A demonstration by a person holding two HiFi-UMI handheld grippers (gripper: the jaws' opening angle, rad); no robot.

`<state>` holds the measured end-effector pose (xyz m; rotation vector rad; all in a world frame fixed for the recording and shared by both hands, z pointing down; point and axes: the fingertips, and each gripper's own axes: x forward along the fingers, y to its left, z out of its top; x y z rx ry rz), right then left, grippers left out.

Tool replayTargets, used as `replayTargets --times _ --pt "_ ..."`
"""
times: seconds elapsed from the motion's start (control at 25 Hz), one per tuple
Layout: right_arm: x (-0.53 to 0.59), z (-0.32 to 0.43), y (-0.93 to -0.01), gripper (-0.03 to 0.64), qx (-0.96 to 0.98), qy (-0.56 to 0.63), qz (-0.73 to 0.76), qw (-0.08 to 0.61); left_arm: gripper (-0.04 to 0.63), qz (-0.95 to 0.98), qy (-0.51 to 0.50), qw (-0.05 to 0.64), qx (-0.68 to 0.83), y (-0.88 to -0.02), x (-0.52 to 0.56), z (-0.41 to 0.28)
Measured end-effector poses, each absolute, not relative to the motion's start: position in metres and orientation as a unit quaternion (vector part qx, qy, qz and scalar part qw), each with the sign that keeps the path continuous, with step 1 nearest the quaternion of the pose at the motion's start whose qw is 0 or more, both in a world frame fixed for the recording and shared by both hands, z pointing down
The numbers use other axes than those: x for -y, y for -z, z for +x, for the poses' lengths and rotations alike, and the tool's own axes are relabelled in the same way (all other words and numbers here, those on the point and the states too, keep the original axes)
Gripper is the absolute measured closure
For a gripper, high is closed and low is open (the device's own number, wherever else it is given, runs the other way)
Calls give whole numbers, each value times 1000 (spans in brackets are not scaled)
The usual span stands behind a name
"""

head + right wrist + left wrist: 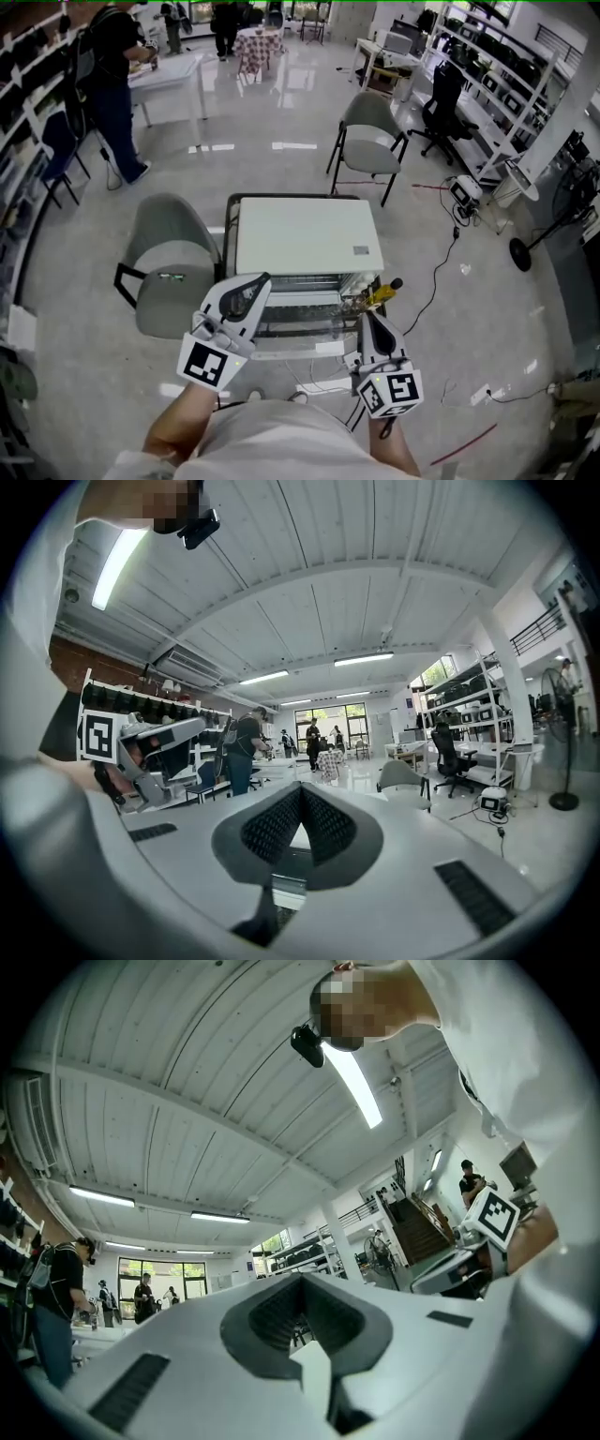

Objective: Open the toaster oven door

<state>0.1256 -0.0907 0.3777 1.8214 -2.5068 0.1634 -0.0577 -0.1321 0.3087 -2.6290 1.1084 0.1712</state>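
The left tongs (262, 279) and the right tongs (365, 319) are each pressed together with nothing between them. They hover apart from each other, near the front of the white toaster oven (307, 234). The oven stands on a dark-framed surface (230, 221), with a grey chair (169, 262) just beside it on the left.

The head camera looks steeply down onto the toaster oven (307, 234) close below, with the left tongs (255, 286) and right tongs (367, 323) at the near edge. The left tongs' camera tilts up toward the ceiling (187, 1054), while the right's faces level across the room. Each catches the other tongs alongside, and both take in the far windows (328, 726).
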Motion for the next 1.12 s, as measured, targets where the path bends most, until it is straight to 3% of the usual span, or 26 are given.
replayTargets --times 0.48,1.12 --pt "78 166 -372 595 793 -51 607 22 577 -878 -52 123 -460 -318 100 -124" --pt "57 155 -361 595 784 -43 618 36 577 -866 -55 133 -479 -299 85 -162"
